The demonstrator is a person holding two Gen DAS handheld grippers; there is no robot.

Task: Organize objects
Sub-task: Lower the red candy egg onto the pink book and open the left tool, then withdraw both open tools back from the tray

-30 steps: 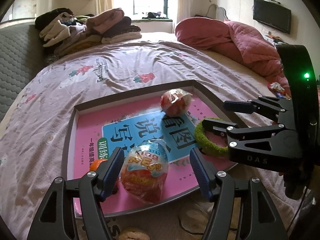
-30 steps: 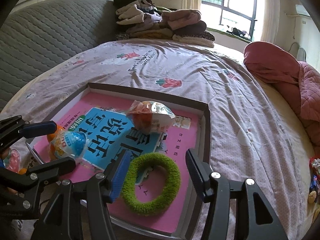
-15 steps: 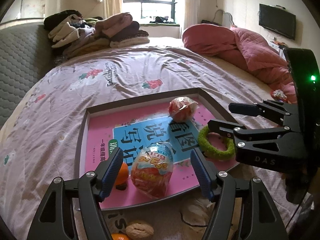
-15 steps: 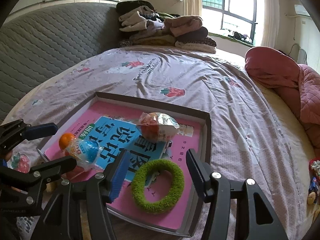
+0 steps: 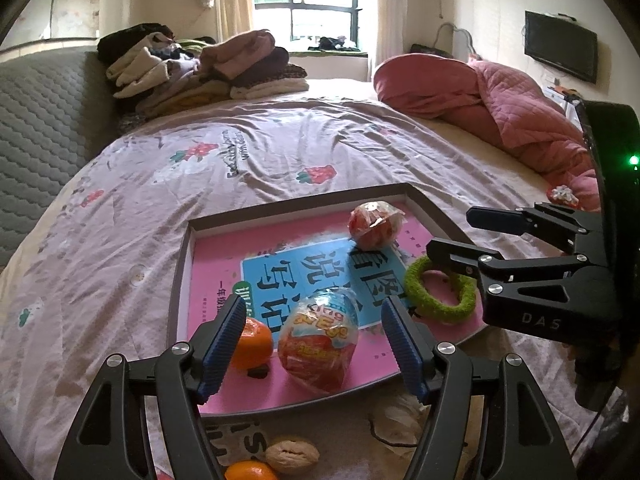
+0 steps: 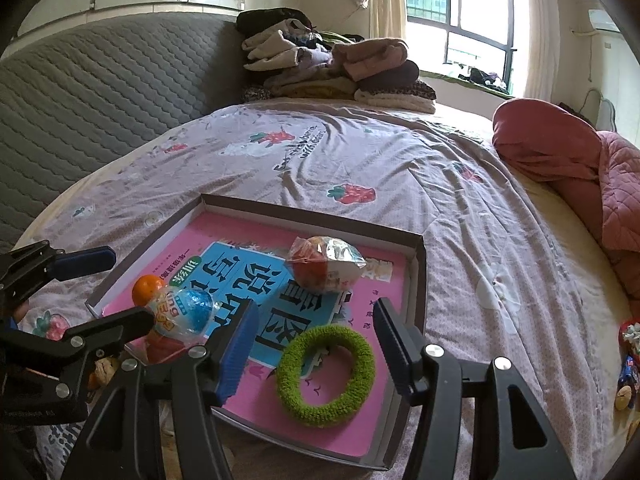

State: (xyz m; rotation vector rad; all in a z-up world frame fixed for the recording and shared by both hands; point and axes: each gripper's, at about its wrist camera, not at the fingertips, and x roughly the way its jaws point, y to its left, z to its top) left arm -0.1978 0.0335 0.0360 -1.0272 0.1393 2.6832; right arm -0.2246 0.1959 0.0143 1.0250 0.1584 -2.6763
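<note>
Shallow cardboard tray lies on the bed sheet, its floor lined with a pink printed sheet.

Left gripper: jaws wide apart, holding nothing, hovering above the tray's near edge. Between its fingers, the foil-wrapped chocolate egg stands in the tray by that edge. A small orange sits just beside the egg, toward the tray's near left corner.

Right gripper: jaws apart, empty, over the green fuzzy ring, which lies flat near the tray's near right corner.

A second wrapped egg rests near the tray's far right corner.

On the sheet outside the near edge: a walnut and another orange.
</note>
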